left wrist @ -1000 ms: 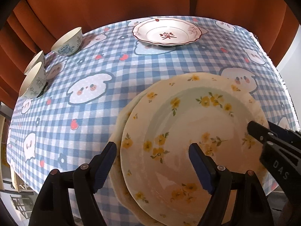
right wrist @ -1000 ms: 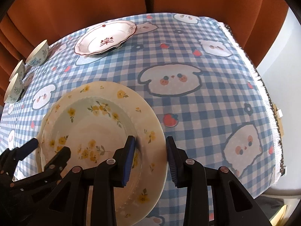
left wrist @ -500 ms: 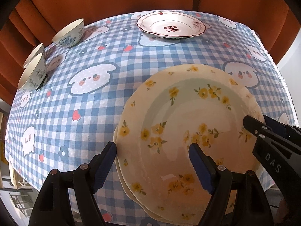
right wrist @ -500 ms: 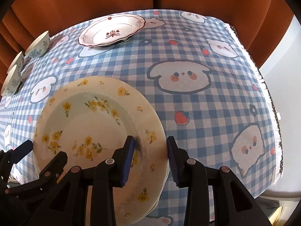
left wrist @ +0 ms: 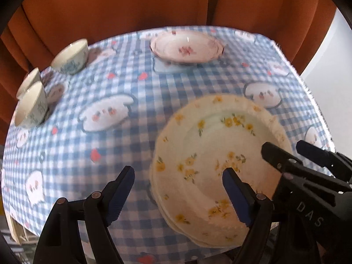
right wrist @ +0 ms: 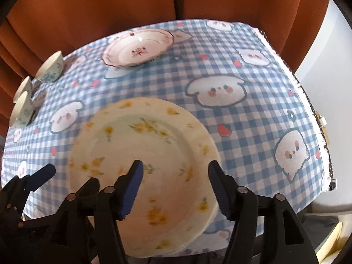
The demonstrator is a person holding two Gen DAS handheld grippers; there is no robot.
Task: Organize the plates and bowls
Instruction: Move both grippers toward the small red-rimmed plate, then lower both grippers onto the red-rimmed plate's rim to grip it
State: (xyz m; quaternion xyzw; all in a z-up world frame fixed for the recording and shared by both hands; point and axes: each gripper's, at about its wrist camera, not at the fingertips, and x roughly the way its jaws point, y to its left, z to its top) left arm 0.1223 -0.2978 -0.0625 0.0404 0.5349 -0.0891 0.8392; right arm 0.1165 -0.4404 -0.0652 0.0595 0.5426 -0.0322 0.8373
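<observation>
Two yellow-flowered plates (right wrist: 140, 151) lie stacked on the tabletop (right wrist: 253, 121). Right hand-held gripper (right wrist: 176, 189), jaws just opened off the rim, and left hand-held gripper (left wrist: 178, 195), open, both empty: stacking step apparently complete; red-patterned plate (left wrist: 187, 48) remains apart.

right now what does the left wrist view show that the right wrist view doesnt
Only the left wrist view: the "DAS" lettering on the right gripper. Only the right wrist view: the fringed tablecloth edge and the grey floor beyond it. Both: the stacked yellow-flowered plates, the red-patterned plate, three bowls, the orange curtain, and both grippers with jaws open, clear of the stack.
</observation>
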